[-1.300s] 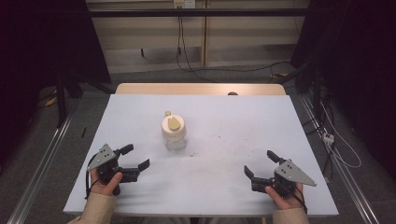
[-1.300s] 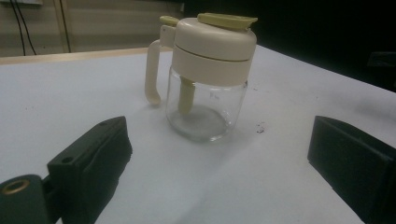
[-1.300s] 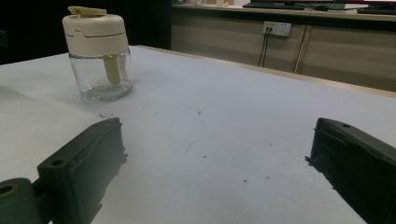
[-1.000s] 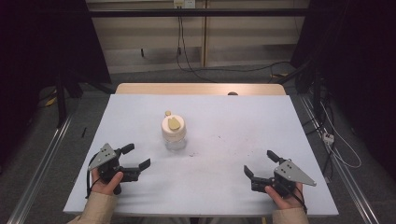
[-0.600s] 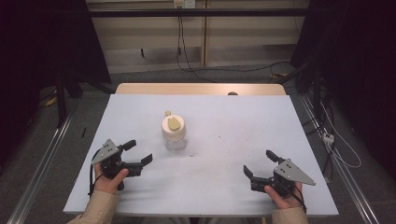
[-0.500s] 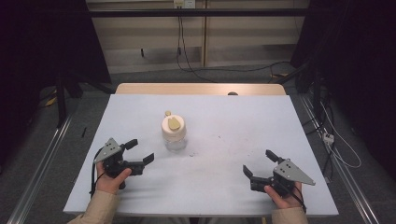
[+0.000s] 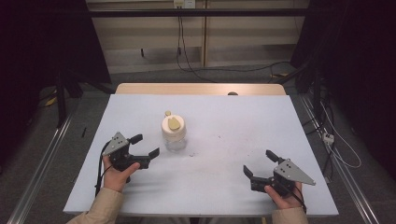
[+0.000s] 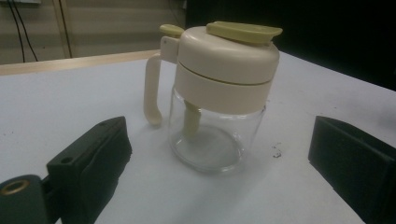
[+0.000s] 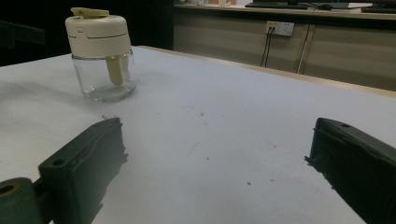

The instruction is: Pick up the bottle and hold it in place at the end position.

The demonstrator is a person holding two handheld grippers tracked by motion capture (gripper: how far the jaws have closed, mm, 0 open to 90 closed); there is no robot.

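Glass oil jar (image 7: pixel 174 133) with a cream lid stands upright mid-desk (image 7: pixel 233 121), handle toward twelve o'clock. It lies at about one o'clock from the left tongs (image 7: pixel 144 145), near and spread wide; the right tongs (image 7: pixel 259 163), also spread, sit well apart at its four o'clock.

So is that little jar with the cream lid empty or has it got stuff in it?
Empty. The jar has clear glass, and you can see straight through to its bare bottom; only the lid's cream stem hangs inside.
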